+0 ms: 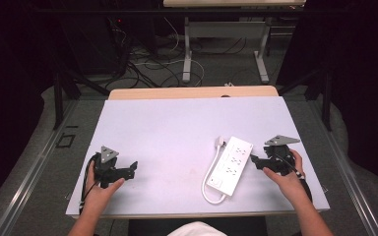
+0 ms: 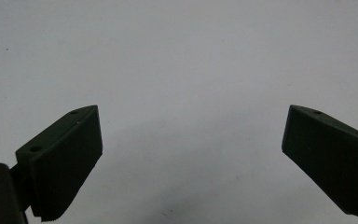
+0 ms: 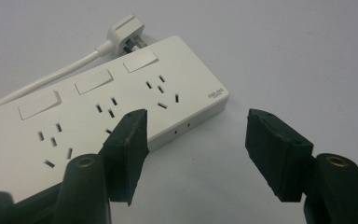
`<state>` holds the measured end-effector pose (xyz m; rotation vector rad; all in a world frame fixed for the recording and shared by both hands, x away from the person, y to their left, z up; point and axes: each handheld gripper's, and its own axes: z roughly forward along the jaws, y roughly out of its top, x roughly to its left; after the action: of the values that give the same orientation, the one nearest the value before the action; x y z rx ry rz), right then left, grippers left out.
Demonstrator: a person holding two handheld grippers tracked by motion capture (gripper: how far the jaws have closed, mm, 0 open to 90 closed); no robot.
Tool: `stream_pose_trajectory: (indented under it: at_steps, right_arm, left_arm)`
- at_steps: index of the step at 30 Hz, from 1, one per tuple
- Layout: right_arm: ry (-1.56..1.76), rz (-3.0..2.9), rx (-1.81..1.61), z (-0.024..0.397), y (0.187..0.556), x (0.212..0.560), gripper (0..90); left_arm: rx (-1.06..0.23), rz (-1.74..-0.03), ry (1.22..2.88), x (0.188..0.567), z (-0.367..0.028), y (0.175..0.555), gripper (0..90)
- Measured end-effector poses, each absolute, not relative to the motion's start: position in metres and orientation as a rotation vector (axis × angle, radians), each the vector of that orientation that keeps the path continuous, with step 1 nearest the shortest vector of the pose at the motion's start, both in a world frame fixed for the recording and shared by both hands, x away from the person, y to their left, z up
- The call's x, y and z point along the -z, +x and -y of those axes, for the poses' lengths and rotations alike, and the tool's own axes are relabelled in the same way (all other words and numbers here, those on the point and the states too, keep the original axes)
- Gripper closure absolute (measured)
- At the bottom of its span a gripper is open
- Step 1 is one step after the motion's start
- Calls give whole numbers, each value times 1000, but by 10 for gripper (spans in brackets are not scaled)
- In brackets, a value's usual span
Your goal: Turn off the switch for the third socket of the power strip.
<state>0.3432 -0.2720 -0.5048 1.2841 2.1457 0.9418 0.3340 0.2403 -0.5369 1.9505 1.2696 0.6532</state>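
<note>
The right tool (image 3: 193,151), spread beside the power strip (image 3: 107,112), reveals 3 switches (image 3: 93,81); the high view adds the left tool (image 1: 134,168), spread over bare desk (image 1: 167,128).

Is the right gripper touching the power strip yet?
Cannot tell. In the right gripper view the right gripper stands open, one jaw overlapping the power strip's near edge; the high view is too coarse to show contact or a gap.

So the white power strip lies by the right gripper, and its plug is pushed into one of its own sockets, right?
Not quite. The power strip does lie by the right gripper, but its plug rests loose on the table at the strip's far end, as the right gripper view shows.
</note>
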Motion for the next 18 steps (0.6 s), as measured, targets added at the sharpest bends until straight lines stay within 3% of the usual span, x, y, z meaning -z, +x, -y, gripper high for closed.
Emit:
stream_pose_trajectory:
  at_steps: [18]
  right_arm:
    - [1118,-2271,-936,240,355,501,408]
  left_arm:
    - [-653,-1267,1959,537,-240,334,48]
